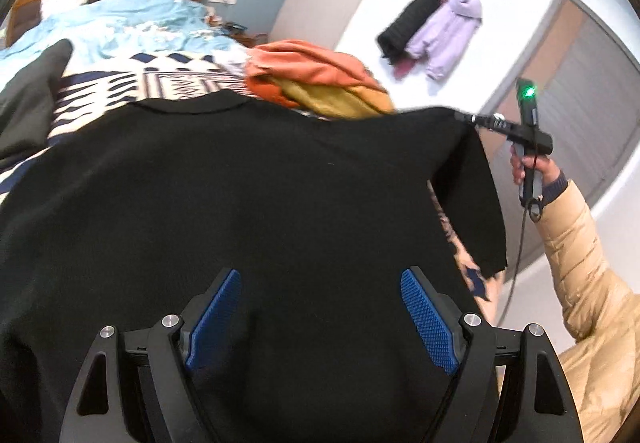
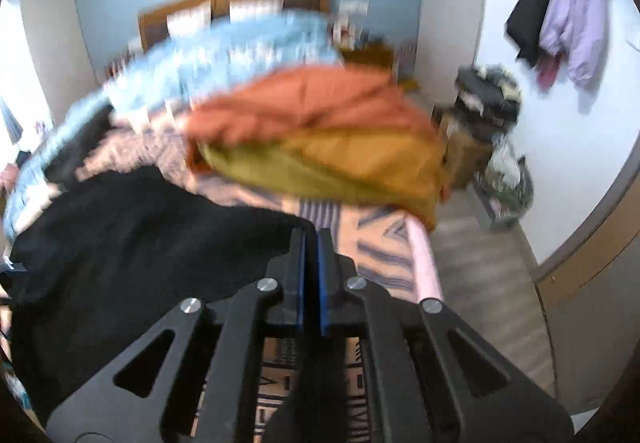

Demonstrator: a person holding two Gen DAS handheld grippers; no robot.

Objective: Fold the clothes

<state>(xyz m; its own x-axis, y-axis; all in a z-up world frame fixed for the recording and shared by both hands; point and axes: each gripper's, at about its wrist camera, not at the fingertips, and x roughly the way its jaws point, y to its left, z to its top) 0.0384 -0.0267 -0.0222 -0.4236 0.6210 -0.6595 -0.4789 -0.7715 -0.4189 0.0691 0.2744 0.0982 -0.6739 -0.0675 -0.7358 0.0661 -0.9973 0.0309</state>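
Note:
A black short-sleeved shirt (image 1: 248,195) lies spread over the patterned bed cover, collar away from me. My left gripper (image 1: 320,283) is open just above the shirt's lower part, its blue pads (image 1: 216,319) wide apart. My right gripper (image 2: 311,239) is shut on the black shirt (image 2: 132,243) at its shoulder edge and lifts it; in the left wrist view it shows at the right (image 1: 466,118), with the sleeve (image 1: 476,211) hanging below it.
A pile of orange and mustard clothes (image 1: 320,83) lies beyond the shirt, also seen in the right wrist view (image 2: 320,139). A light blue duvet (image 1: 120,23) covers the bed's far end. Coats (image 1: 440,31) hang on the wall. A door (image 1: 580,91) and boxes (image 2: 480,115) stand on the right.

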